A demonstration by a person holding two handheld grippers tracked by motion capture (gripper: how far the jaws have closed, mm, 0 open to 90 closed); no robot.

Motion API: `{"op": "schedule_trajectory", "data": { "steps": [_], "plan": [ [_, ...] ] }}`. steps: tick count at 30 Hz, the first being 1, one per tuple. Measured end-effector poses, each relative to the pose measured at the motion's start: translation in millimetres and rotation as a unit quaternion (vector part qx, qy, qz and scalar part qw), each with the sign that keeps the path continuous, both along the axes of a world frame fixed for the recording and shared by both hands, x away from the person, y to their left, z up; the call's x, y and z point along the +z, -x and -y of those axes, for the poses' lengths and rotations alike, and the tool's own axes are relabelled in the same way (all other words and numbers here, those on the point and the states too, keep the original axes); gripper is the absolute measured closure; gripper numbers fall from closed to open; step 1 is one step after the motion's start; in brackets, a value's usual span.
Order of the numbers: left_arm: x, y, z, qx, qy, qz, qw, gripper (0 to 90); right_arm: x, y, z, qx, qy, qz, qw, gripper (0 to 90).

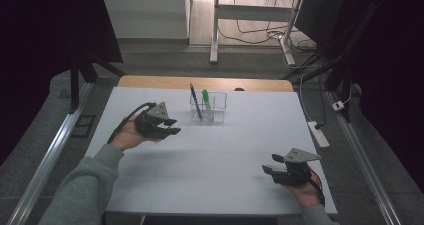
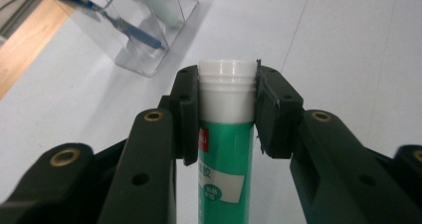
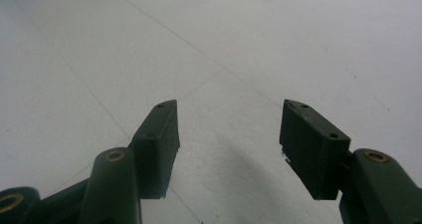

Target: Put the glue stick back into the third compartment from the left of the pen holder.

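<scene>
Your left gripper (image 2: 226, 117) is clamped on a green glue stick (image 2: 225, 149), with both pads pressing on its white cap end. In the high view this gripper (image 1: 167, 127) hangs left of centre, just to the lower left of the clear plastic pen holder (image 1: 218, 107) at the upper middle of the frame. A blue pen (image 1: 195, 101) and a green marker (image 1: 205, 102) already stand in the holder and lean.

Your right gripper (image 3: 229, 144) has its jaws apart with nothing between them, only the white table sheet (image 3: 249, 45) below. In the high view it (image 1: 272, 166) rests at the lower right, well apart from the holder.

I judge the next move is to bring the glue stick into the holder. The grip sits only on the cap end, so the long body can swing or the cap can pull off. The holder looks light; if the stick pushes its wall or the leaning pen, it may tip or slide.
</scene>
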State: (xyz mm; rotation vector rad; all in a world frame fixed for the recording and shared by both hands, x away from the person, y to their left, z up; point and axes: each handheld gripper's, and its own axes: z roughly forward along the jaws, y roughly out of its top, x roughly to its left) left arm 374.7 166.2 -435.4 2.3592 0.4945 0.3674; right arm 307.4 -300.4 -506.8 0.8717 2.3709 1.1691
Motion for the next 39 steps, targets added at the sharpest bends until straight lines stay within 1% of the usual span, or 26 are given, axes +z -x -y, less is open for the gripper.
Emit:
{"op": "schedule_trajectory", "data": {
  "steps": [5, 9, 12, 17, 21, 23, 27, 30, 33, 38, 39],
  "plan": [
    [5.4, 3.0, 2.7, 0.004, 0.027, 0.005, 0.9996, 64.1, 0.1, 0.0, -0.2, 0.0, 0.0, 0.002, 1.0, 40.3],
    [8.4, 4.2, 4.1, 0.005, 0.043, 0.011, 0.999, 64.1, 0.0, -0.1, -0.2, 0.0, 0.001, 0.002, 1.0, 40.2],
    [10.3, 3.9, 4.1, 0.01, 0.064, 0.014, 0.9978, 64.1, 0.1, -0.2, -0.3, 0.0, 0.001, 0.002, 1.0, 40.2],
    [12.4, 2.1, 7.9, 0.014, 0.078, 0.021, 0.9966, 64.1, -0.2, -0.5, -0.3, 0.002, 0.002, 0.001, 1.0, 40.2],
    [13.5, 0.6, 10.2, 0.02, 0.096, 0.021, 0.995, 64.1, -0.5, -0.9, 0.7, 0.002, -0.001, -0.002, 1.0, 40.1],
    [13.9, -0.3, 11.2, 0.02, 0.106, 0.016, 0.994, 64.1, -0.6, -0.9, 0.7, 0.002, 0.0, -0.002, 1.0, 40.0],
    [16.5, -0.7, 14.5, 0.027, 0.114, 0.02, 0.9929, 64.1, -0.3, -0.6, 0.2, 0.001, 0.0, -0.001, 1.0, 40.0],
    [19.0, -2.5, 16.4, 0.032, 0.129, 0.02, 0.9909, 64.1, -0.5, -0.8, 0.2, 0.001, 0.0, -0.001, 1.0, 40.0],
    [21.0, -4.9, 19.1, 0.034, 0.138, 0.021, 0.9897, 64.1, -0.7, -0.9, 0.1, 0.001, 0.0, -0.001, 1.0, 40.0],
    [23.4, -8.4, 24.7, 0.036, 0.149, 0.019, 0.988, 64.1, -0.8, -1.0, 0.6, 0.002, 0.0, -0.002, 1.0, 40.0],
    [23.9, -8.7, 25.5, 0.036, 0.148, 0.02, 0.9881, 64.1, -0.8, -1.0, 0.7, 0.002, 0.0, -0.002, 1.0, 40.0]
  ]
}}
